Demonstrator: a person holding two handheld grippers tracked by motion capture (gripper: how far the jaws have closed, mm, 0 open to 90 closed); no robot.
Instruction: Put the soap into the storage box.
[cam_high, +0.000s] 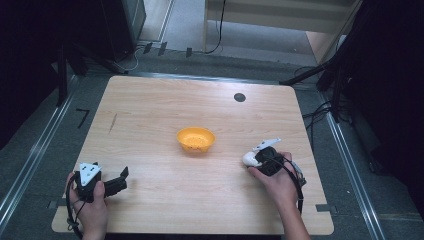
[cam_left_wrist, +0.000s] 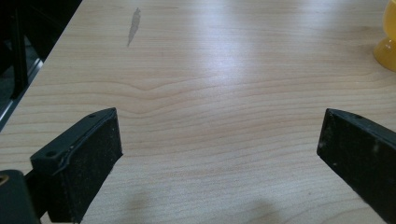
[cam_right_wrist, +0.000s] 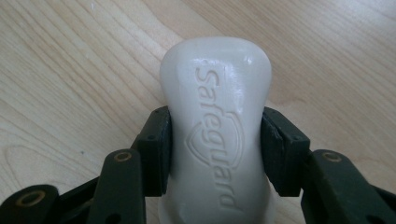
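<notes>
1. The right hand-held gripper (cam_right_wrist: 215, 154) clamps the white soap (cam_right_wrist: 217, 121) at lower right of the bench (cam_high: 150, 110).
2. The left hand-held gripper (cam_left_wrist: 219, 154) stands wide, holding nothing, at lower left.
3. An orange bowl (cam_high: 195, 139) sits mid-frame.

A bowl (cam_high: 195, 139) stands near the middle of the table (cam_high: 150, 105). Right of it and nearer the person, a bar of soap (cam_right_wrist: 217, 126) sits between the right gripper's (cam_right_wrist: 215, 154) pads. The left gripper (cam_high: 119, 181) lies at the near left corner, well apart from both.
</notes>
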